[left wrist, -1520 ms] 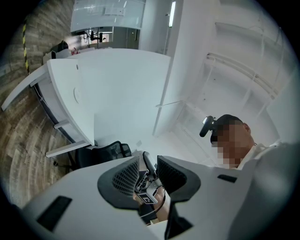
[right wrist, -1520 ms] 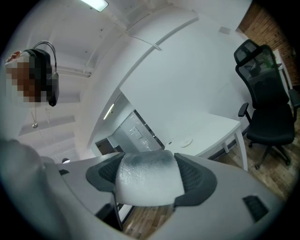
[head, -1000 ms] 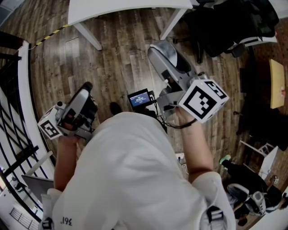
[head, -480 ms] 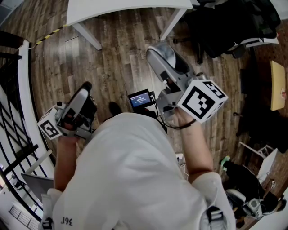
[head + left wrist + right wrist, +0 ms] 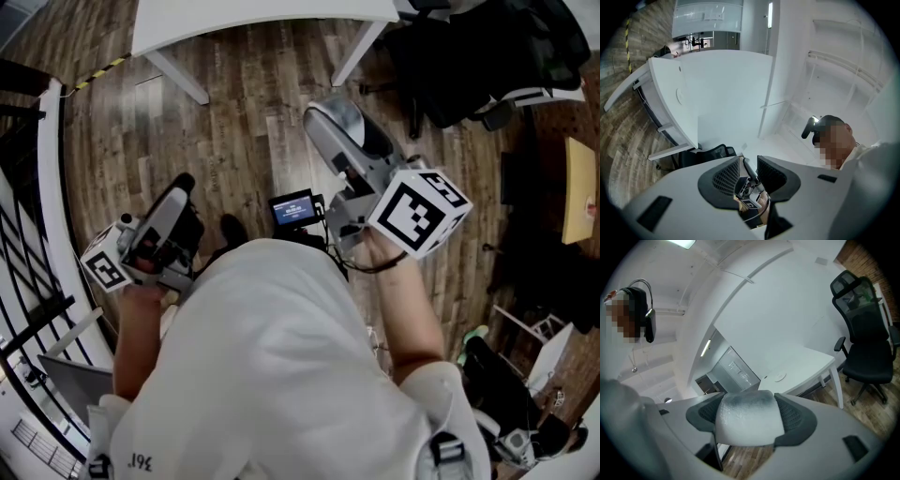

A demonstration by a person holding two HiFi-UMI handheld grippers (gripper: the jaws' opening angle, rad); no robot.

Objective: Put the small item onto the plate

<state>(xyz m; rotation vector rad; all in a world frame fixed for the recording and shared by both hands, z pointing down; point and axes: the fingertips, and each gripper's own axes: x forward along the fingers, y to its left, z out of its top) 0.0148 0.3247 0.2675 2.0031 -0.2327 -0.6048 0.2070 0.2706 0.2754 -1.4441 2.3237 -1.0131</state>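
Transport is the step in hand, as I judge it: the right gripper [image 5: 750, 413] has its jaws closed snugly on the small item [image 5: 748, 423], a rounded, pale lump with a frosted, faintly pebbled skin that shades to grey along its top edge and fills the whole gap between the dark, mesh-textured pads [image 5: 796, 417]. The left gripper [image 5: 748, 174] has its jaws a narrow way apart with nothing between them; only the other gripper and a hand show through the gap. Both tools are held over the plank-patterned wooden floor [image 5: 234, 103], well apart from the smooth white table [image 5: 262, 14] at the top of the head view. In the middle of the right gripper view a small flat white disc [image 5: 779, 376] lies on that tabletop; it may be the plate, though it is too small to be sure. A black mesh-backed office chair [image 5: 865, 343] stands at the right of that view. The next move probably calls for walking up to the table, bringing the item low over the plate, and opening the jaws gently so the rounded piece does not roll off.
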